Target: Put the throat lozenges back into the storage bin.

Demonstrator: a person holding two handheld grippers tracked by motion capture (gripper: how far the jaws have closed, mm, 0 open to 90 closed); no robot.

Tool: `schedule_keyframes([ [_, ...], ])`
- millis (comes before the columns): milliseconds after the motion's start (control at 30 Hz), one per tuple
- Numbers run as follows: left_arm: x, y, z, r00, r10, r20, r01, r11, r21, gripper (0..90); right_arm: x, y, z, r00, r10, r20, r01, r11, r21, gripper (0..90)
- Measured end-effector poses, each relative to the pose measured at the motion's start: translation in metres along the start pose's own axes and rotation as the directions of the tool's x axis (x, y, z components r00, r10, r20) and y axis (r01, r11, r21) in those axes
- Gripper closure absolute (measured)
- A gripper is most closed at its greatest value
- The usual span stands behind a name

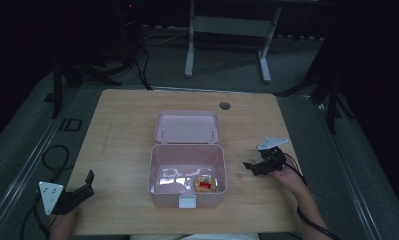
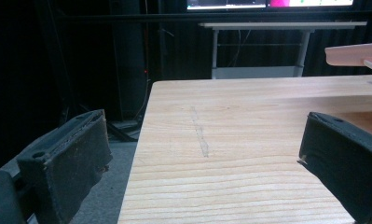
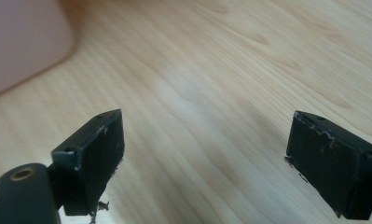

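Observation:
A pink box stands open in the middle of the wooden table, its lid laid back. Inside, at the front right, lies a round golden item with a red label. My left gripper rests at the table's front left corner, open, nothing between its jaws; its own view has my left gripper over bare wood with the box lid at the right edge. My right gripper hovers just right of the box, open and empty. The right gripper view shows my right gripper above wood, with the box wall at upper left.
A round cable hole sits in the table's far edge. Beyond the table stands a white desk frame on a grey floor. Cables trail on the floor at the left. Bare wood lies on both sides of the box.

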State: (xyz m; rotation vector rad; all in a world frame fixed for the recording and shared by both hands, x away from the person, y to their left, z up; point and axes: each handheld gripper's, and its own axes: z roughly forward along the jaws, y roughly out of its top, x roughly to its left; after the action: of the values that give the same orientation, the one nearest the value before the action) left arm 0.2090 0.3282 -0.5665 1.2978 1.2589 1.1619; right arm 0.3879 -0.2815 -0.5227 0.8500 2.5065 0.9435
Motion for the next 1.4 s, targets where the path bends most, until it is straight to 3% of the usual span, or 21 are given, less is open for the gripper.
schedule_keyframes([
  [200,0.000,0.000,0.000,1.0000,-0.001,0.000,0.001,1.0000,-0.001,2.4,-0.009,-0.016,-0.004,0.9905,0.087,0.107,-0.081,0.995,-0.057,10.6],
  [433,0.000,0.000,0.000,1.0000,0.001,0.001,-0.001,1.0000,-0.001,2.4,-0.016,-0.034,-0.013,0.9733,0.169,0.156,-0.154,0.983,-0.102,10.5],
  [500,0.000,0.000,0.000,1.0000,0.000,0.001,0.000,1.0000,-0.001,2.4,-0.018,-0.041,-0.016,0.9603,0.205,0.190,-0.182,0.975,-0.127,10.6],
  [567,0.000,0.000,0.000,1.0000,-0.002,0.000,0.002,1.0000,-0.001,2.4,-0.021,-0.048,-0.021,0.9402,0.255,0.226,-0.225,0.963,-0.147,10.6],
  [667,0.000,0.000,0.000,1.0000,-0.001,0.000,0.001,1.0000,-0.002,2.4,-0.026,-0.057,-0.027,0.9191,0.315,0.237,-0.280,0.945,-0.167,10.6],
  [767,0.000,0.000,0.000,1.0000,-0.002,0.000,0.002,1.0000,-0.003,2.4,-0.029,-0.064,-0.033,0.8988,0.347,0.268,-0.304,0.934,-0.190,10.6],
  [833,0.000,0.000,0.000,1.0000,-0.001,0.000,0.001,1.0000,-0.002,2.4,-0.032,-0.069,-0.037,0.8729,0.395,0.286,-0.337,0.913,-0.231,10.6],
  [867,0.000,0.000,0.000,1.0000,-0.001,0.000,0.001,1.0000,-0.002,2.4,-0.033,-0.071,-0.039,0.8638,0.408,0.295,-0.344,0.906,-0.246,10.6],
  [933,0.000,0.000,0.000,1.0000,-0.003,-0.001,0.003,1.0000,-0.004,2.4,-0.035,-0.074,-0.040,0.8553,0.415,0.310,-0.349,0.904,-0.246,10.6],
  [1067,0.000,0.000,0.000,1.0000,-0.004,0.000,0.004,1.0000,-0.006,2.4,-0.035,-0.077,-0.041,0.8593,0.399,0.320,-0.336,0.912,-0.234,10.6],
  [1133,0.000,0.000,0.000,1.0000,-0.003,0.001,0.003,1.0000,-0.006,2.4,-0.034,-0.077,-0.040,0.8542,0.392,0.342,-0.329,0.916,-0.228,10.6],
  [1200,0.000,0.000,-0.001,1.0000,-0.004,0.001,0.004,1.0000,-0.006,2.4,-0.033,-0.078,-0.040,0.8434,0.392,0.368,-0.324,0.917,-0.233,10.6],
  [1267,0.001,0.000,0.000,1.0000,-0.005,0.000,0.005,1.0000,-0.005,2.4,-0.034,-0.077,-0.039,0.8480,0.393,0.355,-0.332,0.917,-0.223,10.6],
  [1400,0.000,0.000,0.000,1.0000,-0.004,-0.002,0.004,1.0000,-0.006,2.4,-0.032,-0.077,-0.036,0.8518,0.369,0.372,-0.315,0.928,-0.200,10.7],
])
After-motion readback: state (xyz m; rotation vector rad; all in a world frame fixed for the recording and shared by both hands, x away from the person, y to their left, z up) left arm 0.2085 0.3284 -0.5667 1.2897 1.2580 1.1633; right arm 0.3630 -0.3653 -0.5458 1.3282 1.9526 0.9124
